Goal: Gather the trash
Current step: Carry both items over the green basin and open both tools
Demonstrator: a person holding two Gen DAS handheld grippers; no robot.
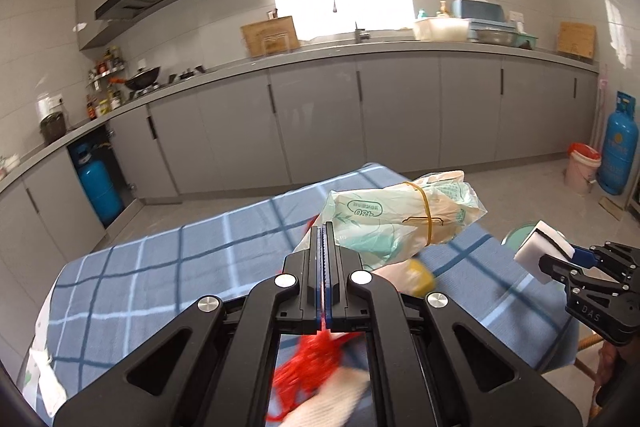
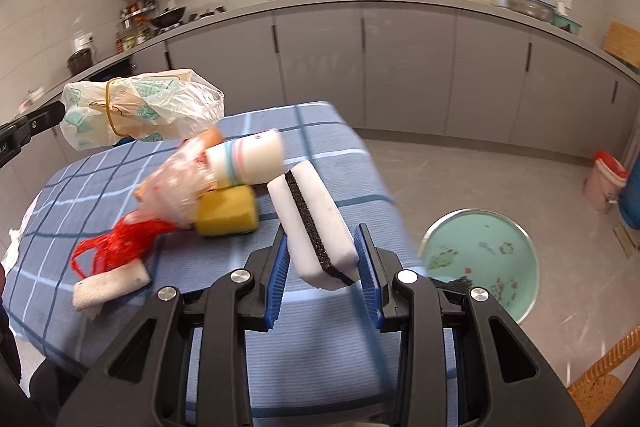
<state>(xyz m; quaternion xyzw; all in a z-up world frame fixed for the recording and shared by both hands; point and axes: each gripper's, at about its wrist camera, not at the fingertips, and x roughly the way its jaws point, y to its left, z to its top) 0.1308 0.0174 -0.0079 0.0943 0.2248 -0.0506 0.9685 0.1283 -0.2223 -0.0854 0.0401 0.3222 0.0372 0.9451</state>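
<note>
1. Blue checked cloth covers the table, and trash lies scattered across its middle.
2. The left gripper has its fingers pressed together on the edge of a crumpled plastic bag, bound by a yellow rubber band and held in the air above the table.
3. The right gripper is clamped on a white sponge with a black stripe, raised over the table's right edge.
4. On the cloth lie a yellow sponge, red netting, a white roll and clear wrapping.
5. A green basin sits on the floor just beside the table's right edge.
</note>
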